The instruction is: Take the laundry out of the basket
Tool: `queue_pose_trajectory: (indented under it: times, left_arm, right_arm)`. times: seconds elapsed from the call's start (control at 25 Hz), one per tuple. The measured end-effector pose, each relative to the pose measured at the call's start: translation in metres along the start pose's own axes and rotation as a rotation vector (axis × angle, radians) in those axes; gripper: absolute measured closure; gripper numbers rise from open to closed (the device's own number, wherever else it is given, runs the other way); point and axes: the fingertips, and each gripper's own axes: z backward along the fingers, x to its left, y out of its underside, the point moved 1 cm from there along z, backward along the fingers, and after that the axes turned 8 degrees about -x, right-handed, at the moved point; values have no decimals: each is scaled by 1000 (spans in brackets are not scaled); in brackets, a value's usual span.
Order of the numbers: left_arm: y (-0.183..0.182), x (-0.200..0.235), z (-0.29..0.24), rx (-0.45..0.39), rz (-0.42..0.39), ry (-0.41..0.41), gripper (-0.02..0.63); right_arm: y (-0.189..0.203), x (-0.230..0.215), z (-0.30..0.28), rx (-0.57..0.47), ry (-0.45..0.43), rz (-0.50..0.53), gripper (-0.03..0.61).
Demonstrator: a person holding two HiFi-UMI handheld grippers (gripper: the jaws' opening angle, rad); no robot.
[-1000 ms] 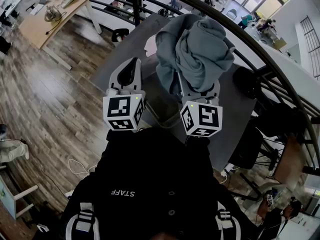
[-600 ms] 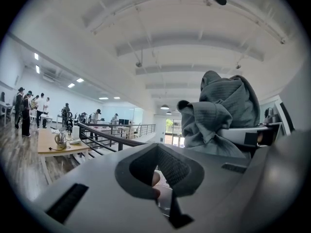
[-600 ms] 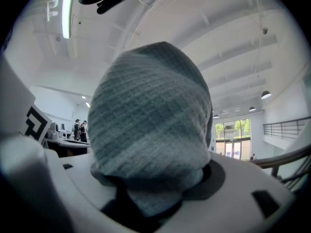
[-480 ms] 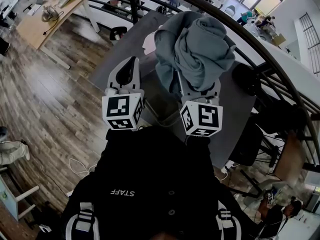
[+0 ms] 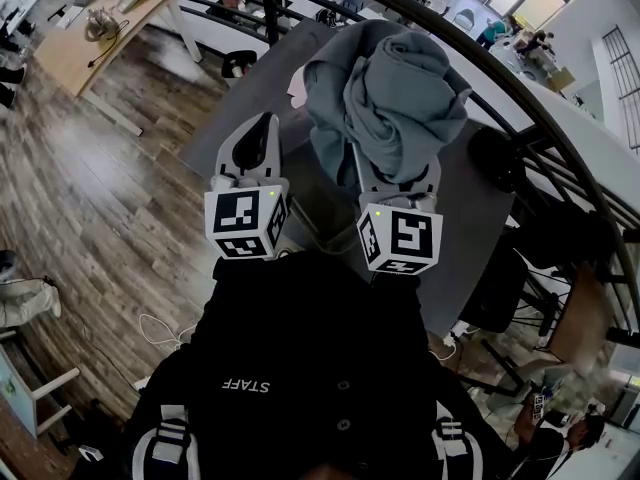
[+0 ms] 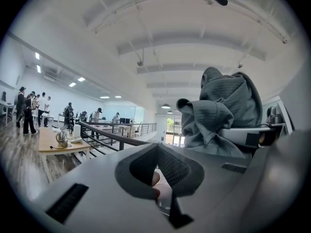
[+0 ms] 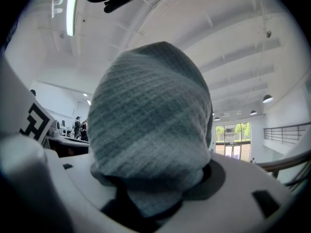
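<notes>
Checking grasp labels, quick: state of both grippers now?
Left gripper: closed, nothing held.
Right gripper: closed on the crumpled grey-green waffle-textured cloth.

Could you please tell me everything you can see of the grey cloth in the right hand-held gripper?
The grey cloth is a soft blue-grey piece of laundry. The right gripper view shows a fine ribbed weave. It is crumpled into thick, rounded folds and held up in the air, bulging above the jaws. The right hand-held gripper is shut on its lower end, and nothing else visibly touches it.
</notes>
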Motion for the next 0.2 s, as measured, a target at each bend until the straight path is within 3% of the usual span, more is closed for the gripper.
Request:
queue_pose_trajectory:
  times: [0.2]
  left_arm:
    - [1,3,-1,0,4,-2,614]
  right_arm:
    - [4,1,-3,6,-2,-2,249]
